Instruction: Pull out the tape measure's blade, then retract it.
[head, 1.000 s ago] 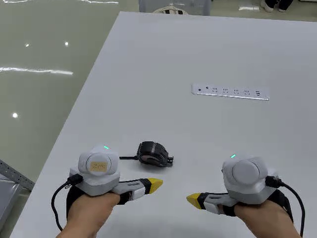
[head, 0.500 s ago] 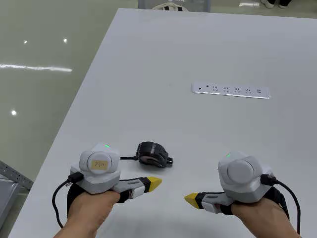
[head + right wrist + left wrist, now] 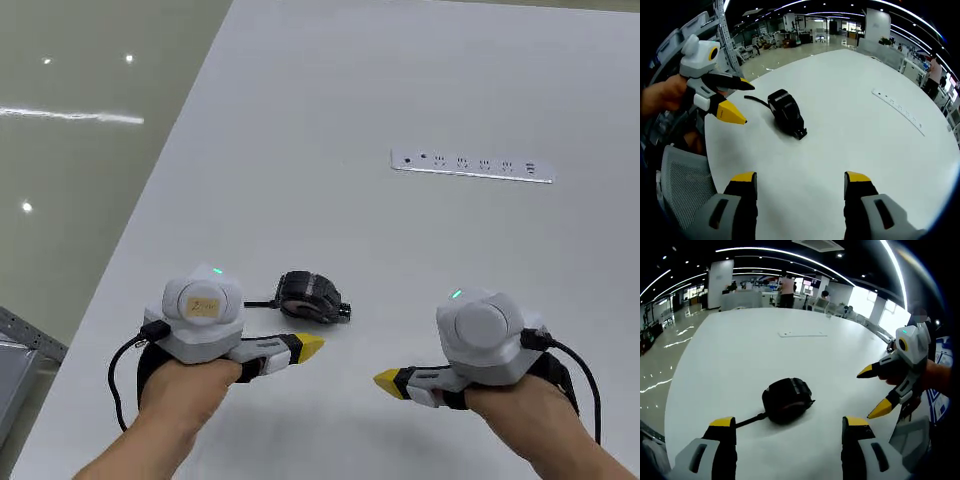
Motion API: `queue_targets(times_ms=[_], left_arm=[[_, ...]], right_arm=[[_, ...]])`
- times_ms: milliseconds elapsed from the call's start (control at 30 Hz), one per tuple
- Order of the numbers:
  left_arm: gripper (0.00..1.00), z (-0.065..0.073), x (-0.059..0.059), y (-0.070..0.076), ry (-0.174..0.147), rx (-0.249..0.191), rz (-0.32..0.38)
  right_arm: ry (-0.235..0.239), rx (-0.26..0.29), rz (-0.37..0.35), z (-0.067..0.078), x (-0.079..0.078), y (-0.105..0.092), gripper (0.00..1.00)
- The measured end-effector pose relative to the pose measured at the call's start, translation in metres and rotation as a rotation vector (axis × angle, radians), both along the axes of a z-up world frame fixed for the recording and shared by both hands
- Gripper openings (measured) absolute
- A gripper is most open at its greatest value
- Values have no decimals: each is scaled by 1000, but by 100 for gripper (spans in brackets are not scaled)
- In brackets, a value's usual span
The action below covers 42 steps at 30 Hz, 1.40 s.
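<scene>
A black tape measure (image 3: 309, 296) lies on the white table (image 3: 400, 90), its blade fully wound in and a thin black strap trailing to its left. It also sits in the left gripper view as the tape measure (image 3: 786, 400) and in the right gripper view as the tape measure (image 3: 786, 114). My left gripper (image 3: 308, 347) is open, a short way in front of the case and not touching it; its jaws (image 3: 787, 422) frame the case. My right gripper (image 3: 387, 381) is open and holds nothing, further right on the table, pointing left.
A white power strip (image 3: 470, 166) lies flat further back on the table's right half. The table's left edge (image 3: 150, 190) drops to a glossy floor. A grey mesh chair (image 3: 680, 192) stands by the near edge.
The head camera has tilted, shifting the scene slightly up. Both grippers have crept a little toward each other near the tape measure, which has not moved.
</scene>
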<state>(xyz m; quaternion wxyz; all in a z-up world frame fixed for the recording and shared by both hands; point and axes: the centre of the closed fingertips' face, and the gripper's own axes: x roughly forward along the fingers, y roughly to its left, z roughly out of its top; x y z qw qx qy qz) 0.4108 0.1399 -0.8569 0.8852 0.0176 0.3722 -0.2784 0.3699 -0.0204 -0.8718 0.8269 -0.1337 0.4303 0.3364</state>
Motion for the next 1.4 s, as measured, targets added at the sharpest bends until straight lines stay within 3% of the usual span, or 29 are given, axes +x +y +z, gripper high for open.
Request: queue_targets(times_ms=[367, 1000, 1333, 1400], left_arm=[[81, -6, 11, -1, -2, 7, -45], [79, -13, 25, -1, -6, 40, -138], [77, -13, 32, -9, -25, 84, -280], [77, -14, 33, -11, -33, 112, -319]], right_arm=[[-2, -7, 28, -7, 10, 0, 72], [-36, -15, 151, -16, 21, 9, 69], [-53, -46, 264, -27, 27, 17, 65], [-56, -49, 286, -28, 28, 19, 65]])
